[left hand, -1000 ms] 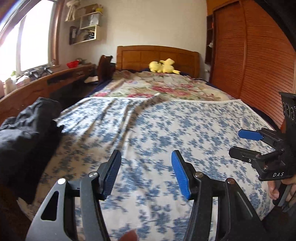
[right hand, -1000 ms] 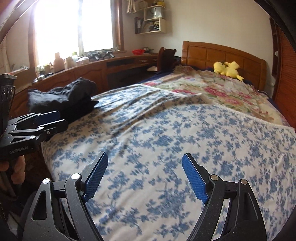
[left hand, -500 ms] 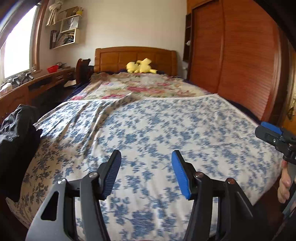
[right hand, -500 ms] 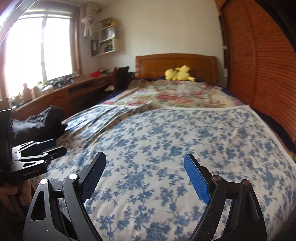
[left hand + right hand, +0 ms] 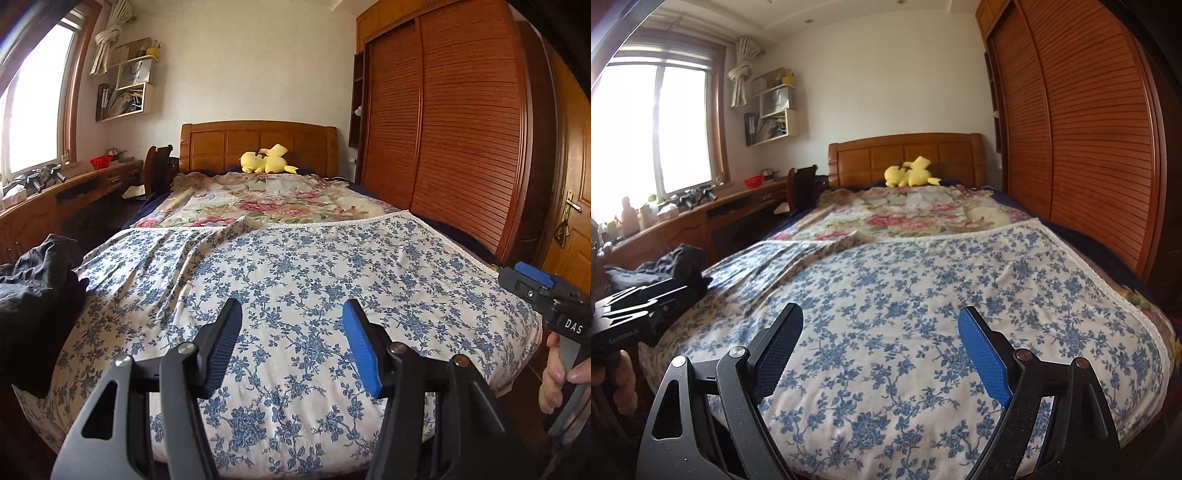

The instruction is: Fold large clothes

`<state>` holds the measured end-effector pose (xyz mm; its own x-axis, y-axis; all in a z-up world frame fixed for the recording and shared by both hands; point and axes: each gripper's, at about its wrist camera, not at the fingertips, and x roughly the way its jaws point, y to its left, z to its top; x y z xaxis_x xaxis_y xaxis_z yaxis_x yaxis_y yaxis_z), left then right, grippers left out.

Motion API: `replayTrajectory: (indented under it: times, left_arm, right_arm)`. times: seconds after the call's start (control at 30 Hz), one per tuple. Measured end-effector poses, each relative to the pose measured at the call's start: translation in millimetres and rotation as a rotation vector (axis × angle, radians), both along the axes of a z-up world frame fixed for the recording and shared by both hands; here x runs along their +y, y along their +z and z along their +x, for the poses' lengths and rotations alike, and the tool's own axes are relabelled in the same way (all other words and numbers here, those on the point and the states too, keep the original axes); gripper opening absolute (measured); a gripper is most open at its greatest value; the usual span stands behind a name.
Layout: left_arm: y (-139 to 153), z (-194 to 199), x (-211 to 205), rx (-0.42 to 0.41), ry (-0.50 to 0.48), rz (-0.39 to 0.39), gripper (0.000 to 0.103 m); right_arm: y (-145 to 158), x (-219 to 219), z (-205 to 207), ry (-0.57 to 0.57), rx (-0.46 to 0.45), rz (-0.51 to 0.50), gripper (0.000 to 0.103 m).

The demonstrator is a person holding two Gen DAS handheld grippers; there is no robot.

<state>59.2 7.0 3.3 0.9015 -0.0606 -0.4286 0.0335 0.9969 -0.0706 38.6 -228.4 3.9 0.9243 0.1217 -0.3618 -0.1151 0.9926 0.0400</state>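
Observation:
A large white cloth with blue flowers (image 5: 314,288) lies spread over the near half of the bed, its far left part creased; it also shows in the right wrist view (image 5: 916,295). A dark garment (image 5: 40,273) is heaped at the bed's near left corner and shows in the right wrist view (image 5: 676,266) too. My left gripper (image 5: 291,332) is open and empty, held above the cloth's near edge. My right gripper (image 5: 881,332) is open and empty, also above the near part. Each gripper shows at the edge of the other's view.
A floral quilt (image 5: 258,199) covers the far half of the bed, with a yellow plush toy (image 5: 266,160) at the wooden headboard (image 5: 258,140). A slatted wardrobe (image 5: 461,129) runs along the right. A wooden desk (image 5: 74,188) and a chair (image 5: 157,170) stand on the left.
Both cameras have swung right and pulled back, so the whole cloth and the wardrobe show. The grippers stay open and the cloth has not moved.

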Motion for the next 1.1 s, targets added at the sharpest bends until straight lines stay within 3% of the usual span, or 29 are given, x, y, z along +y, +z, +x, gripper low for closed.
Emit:
replayTrajectory:
  times: [1.1]
  left_arm:
    - [4.4, -15.8, -1.9, -0.010, 0.011, 0.008, 0.056]
  right_arm:
    - [5.5, 5.9, -8.6, 0.008, -0.018, 0.008, 0.088]
